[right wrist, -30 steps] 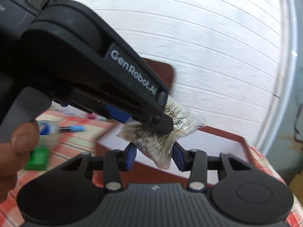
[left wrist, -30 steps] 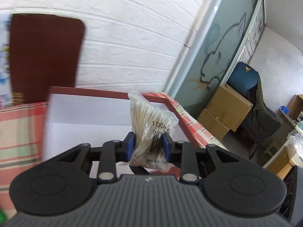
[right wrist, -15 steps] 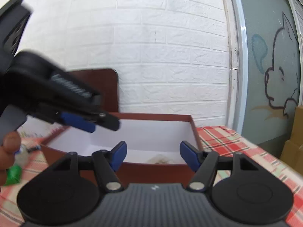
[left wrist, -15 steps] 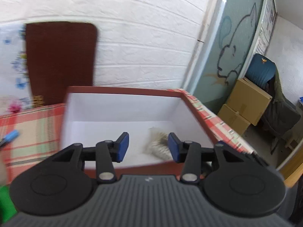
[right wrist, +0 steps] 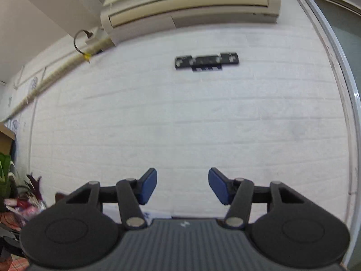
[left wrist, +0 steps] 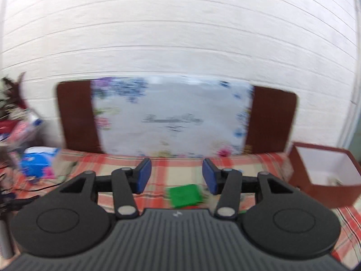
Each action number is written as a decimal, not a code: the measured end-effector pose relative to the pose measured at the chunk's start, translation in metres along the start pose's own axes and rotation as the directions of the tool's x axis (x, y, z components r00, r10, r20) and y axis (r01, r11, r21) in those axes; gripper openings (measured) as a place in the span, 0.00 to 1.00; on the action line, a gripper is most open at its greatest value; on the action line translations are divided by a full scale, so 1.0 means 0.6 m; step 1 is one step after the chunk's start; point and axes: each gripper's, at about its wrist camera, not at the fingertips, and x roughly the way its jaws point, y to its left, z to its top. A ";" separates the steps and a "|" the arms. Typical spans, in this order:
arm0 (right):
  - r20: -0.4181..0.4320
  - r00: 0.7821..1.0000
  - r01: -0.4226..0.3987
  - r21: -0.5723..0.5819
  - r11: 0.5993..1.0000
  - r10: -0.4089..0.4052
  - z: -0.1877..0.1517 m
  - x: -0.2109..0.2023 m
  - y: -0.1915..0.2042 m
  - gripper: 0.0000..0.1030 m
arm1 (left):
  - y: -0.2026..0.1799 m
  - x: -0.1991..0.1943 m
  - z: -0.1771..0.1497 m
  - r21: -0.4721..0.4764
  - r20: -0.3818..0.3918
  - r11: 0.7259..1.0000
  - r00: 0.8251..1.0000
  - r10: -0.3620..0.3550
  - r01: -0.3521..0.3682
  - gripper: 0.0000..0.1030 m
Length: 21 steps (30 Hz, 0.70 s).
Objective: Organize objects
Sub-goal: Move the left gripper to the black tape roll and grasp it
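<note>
Red box, white inside; green block blurred; left gripper, right gripper parted, empty.

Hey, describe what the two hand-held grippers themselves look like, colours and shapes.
Both match. The left hand-held gripper and right hand-held gripper are matte black with a ribbed body, two round discs, silver pivot pins, linkage arms, blue finger pads and a small white logo. No cables or sleeves show.

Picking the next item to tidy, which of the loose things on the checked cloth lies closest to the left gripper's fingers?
The green block, lying just beyond the open left gripper. The blue packet sits far off by the left edge.
</note>
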 end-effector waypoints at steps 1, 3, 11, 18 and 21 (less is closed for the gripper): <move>-0.017 0.999 -0.028 0.016 0.999 0.028 -0.015 0.011 0.018 0.51 | 0.020 -0.005 -0.006 -0.026 -0.005 1.000 1.000 0.011 -0.011 0.50; -0.127 0.988 -0.084 0.038 0.996 0.088 -0.078 0.038 0.064 0.51 | 0.044 -0.001 -0.032 -0.074 -0.046 0.997 0.999 0.004 -0.007 0.51; -0.636 0.753 -0.259 -0.052 0.964 0.168 -0.419 0.105 0.257 0.50 | 0.062 0.045 -0.161 -0.110 -0.249 0.991 0.963 -0.106 0.081 0.50; -0.702 0.709 -0.204 -0.123 0.971 0.060 -0.462 0.153 0.297 0.48 | 0.099 0.052 -0.189 -0.171 -0.274 0.980 0.951 -0.146 0.101 0.51; -0.795 0.602 -0.225 -0.079 0.971 0.074 -0.496 0.193 0.291 0.33 | 0.103 0.052 -0.194 -0.186 -0.282 0.978 0.949 -0.144 0.093 0.51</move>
